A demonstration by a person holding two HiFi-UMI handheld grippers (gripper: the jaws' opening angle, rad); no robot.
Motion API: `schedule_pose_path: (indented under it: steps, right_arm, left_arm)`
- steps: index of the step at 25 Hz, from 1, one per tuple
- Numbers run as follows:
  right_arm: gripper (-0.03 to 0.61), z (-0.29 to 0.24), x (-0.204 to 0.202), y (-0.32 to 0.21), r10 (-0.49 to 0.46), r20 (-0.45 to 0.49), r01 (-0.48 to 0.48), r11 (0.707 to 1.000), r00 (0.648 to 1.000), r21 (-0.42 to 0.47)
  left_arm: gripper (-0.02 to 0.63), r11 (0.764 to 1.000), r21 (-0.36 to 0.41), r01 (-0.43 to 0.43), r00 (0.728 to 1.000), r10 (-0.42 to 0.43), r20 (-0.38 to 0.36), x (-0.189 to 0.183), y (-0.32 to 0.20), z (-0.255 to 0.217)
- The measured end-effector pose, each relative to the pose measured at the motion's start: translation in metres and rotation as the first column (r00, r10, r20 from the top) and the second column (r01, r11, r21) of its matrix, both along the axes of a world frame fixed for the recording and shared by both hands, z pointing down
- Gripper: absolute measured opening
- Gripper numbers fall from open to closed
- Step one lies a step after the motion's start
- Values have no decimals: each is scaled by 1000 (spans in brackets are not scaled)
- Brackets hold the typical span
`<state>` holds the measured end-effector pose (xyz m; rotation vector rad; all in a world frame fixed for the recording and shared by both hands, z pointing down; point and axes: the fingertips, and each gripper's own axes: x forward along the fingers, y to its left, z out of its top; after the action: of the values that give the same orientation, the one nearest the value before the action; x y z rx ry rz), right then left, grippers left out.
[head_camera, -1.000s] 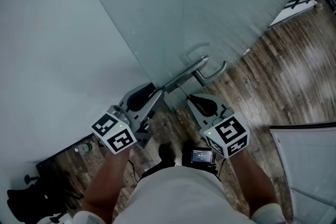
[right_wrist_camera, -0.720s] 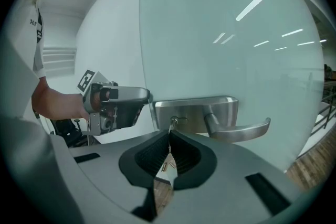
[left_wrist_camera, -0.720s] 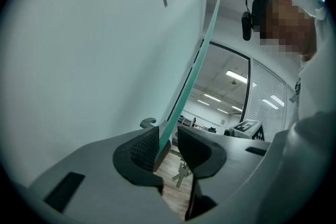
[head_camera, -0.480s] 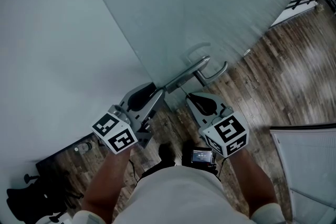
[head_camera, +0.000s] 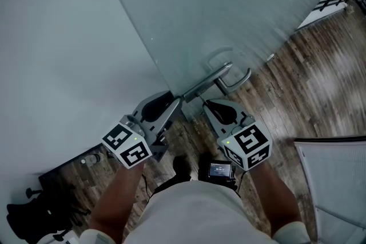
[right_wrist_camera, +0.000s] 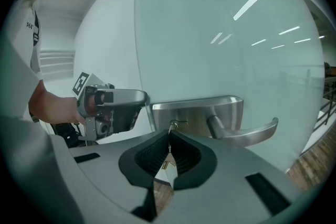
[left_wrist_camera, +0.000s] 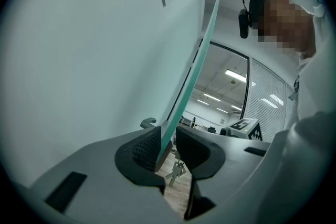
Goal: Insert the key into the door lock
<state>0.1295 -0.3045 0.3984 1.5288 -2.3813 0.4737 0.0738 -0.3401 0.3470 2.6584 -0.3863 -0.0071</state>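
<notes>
Right gripper [right_wrist_camera: 170, 138] is pinched tight on the key [right_wrist_camera: 170, 125], its tip right at the keyhole in the steel lock plate [right_wrist_camera: 197, 113], just left of the lever handle [right_wrist_camera: 247, 134]. Over to the left gripper [left_wrist_camera: 168, 136]: its jaws are closing around the edge of the glass door [left_wrist_camera: 195, 68], with a gap on the right pad's side. A bunch of keys [left_wrist_camera: 176, 171] hangs past the jaws.
</notes>
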Motion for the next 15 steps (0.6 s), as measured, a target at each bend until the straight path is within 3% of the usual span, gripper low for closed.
schedule_pose_path:
  steps: [15]
  right_arm:
    - [18, -1, -2, -7, 10, 21, -10, 1000, 1000, 6]
  left_arm:
    - [103, 1000, -10, 10, 1000, -10, -10, 0, 1, -3]
